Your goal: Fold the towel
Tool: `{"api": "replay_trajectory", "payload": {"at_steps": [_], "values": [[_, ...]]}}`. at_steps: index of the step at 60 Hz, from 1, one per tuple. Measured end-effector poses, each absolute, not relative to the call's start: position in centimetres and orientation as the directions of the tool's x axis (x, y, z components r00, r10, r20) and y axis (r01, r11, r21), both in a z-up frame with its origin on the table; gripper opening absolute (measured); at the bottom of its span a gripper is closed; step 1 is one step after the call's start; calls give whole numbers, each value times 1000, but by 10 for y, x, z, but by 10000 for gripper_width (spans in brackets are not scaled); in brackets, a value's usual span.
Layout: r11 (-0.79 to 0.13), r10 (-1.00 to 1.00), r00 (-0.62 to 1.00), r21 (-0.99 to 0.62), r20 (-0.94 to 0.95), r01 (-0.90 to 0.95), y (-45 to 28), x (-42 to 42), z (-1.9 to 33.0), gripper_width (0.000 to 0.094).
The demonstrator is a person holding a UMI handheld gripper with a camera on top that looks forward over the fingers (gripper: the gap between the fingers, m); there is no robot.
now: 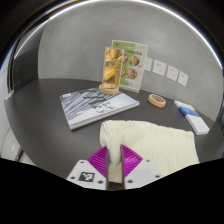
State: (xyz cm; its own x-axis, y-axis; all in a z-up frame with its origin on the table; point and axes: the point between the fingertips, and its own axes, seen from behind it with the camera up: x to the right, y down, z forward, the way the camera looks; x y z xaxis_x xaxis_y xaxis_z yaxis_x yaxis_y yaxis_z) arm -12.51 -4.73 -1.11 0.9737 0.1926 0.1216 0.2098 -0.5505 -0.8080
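Observation:
A cream-coloured towel (150,140) lies on the dark grey table (40,115), spreading from between my fingers out to the right. My gripper (112,162) has its two magenta pads (97,160) closed in on the towel's near left edge, with a strip of cloth pinched between them. The cloth under the fingers is hidden.
A magazine (95,105) lies on the table beyond the towel to the left. A clear stand with a fruit picture (122,68) stands behind it. A tape roll (157,100) and a blue-and-white box (193,117) lie to the right. A grey wall with sockets (172,73) backs the table.

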Motion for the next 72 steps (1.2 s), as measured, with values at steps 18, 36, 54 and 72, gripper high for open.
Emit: {"api": "replay_trajectory", "payload": {"at_steps": [18,36,54,72], "values": [[-491,222,973,-855,63,167,-47,-121,-2,23],[-389,89,996,-921,-29,8,-29,3,83,36],[-524,-110,991,-842,-79,-125,-33,124,9,62],[-515,-300,950,-853,88,-84,-64,171,33,846]]}}
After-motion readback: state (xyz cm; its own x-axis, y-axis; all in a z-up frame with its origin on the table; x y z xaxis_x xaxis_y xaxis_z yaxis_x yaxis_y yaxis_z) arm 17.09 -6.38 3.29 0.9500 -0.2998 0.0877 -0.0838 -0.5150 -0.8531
